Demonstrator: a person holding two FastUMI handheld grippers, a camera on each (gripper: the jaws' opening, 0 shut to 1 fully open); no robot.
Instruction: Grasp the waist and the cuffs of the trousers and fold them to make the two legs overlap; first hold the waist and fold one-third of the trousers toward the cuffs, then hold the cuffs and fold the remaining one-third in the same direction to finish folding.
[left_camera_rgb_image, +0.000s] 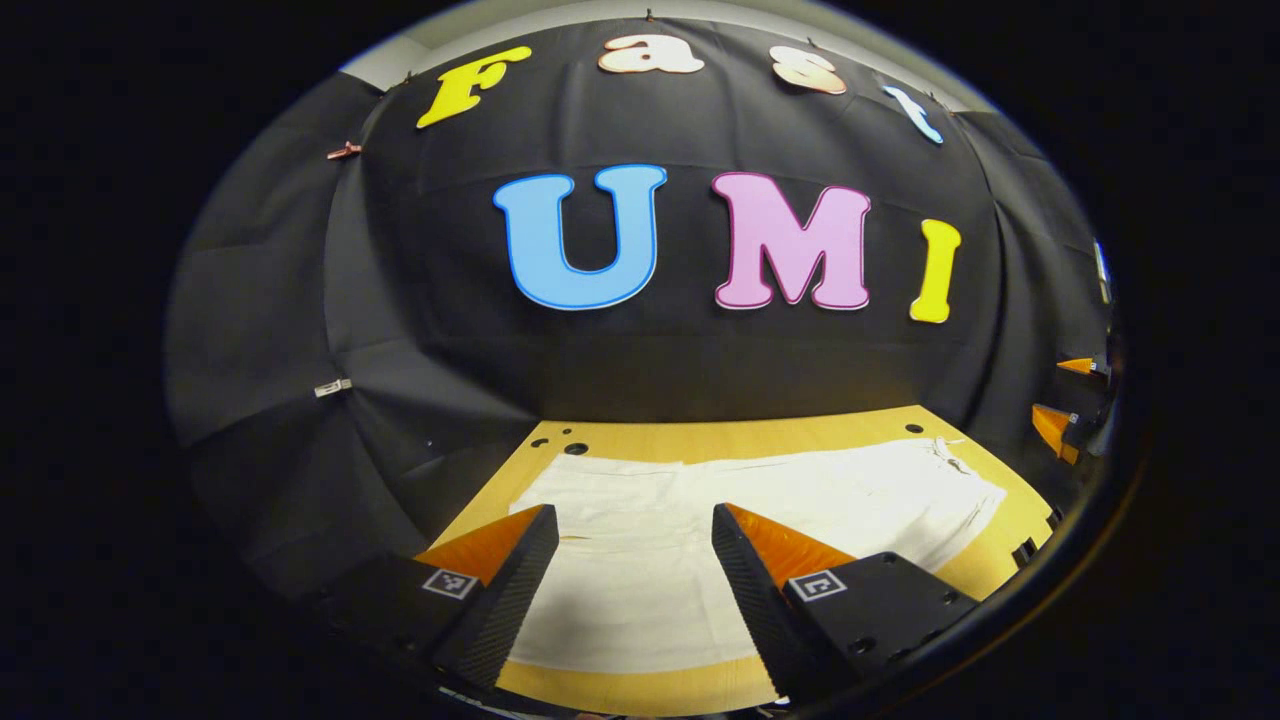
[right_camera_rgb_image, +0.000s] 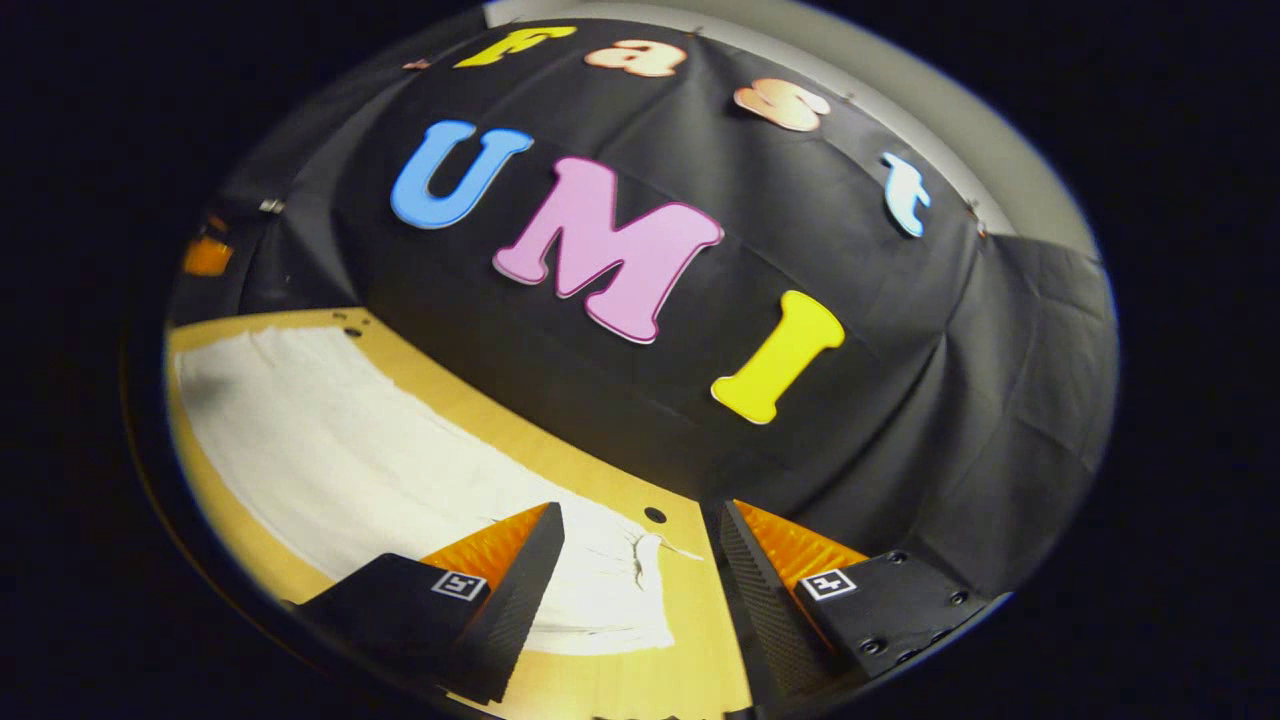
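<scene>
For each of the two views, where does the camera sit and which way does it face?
Left gripper view: rides on the left claw, facing the booth wall over white trousers on the table; its open fingers show below.
Right gripper view: rides on the right claw, tilted, over the trousers' end; fingers open.
Both share the trousers, table and wall.

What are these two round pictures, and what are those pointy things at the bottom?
Each picture comes from a small camera riding on a hand-held gripper, a tool with two fingers that a person squeezes to pick things up. The pointy things are those fingers. One picture looks along the left gripper, the other along the right gripper. Both are open and hold nothing. Below them lie white trousers, spread flat on a wooden table. In the left gripper view, the other gripper's tips peek in at the far right edge. The trousers are not folded yet.
</scene>
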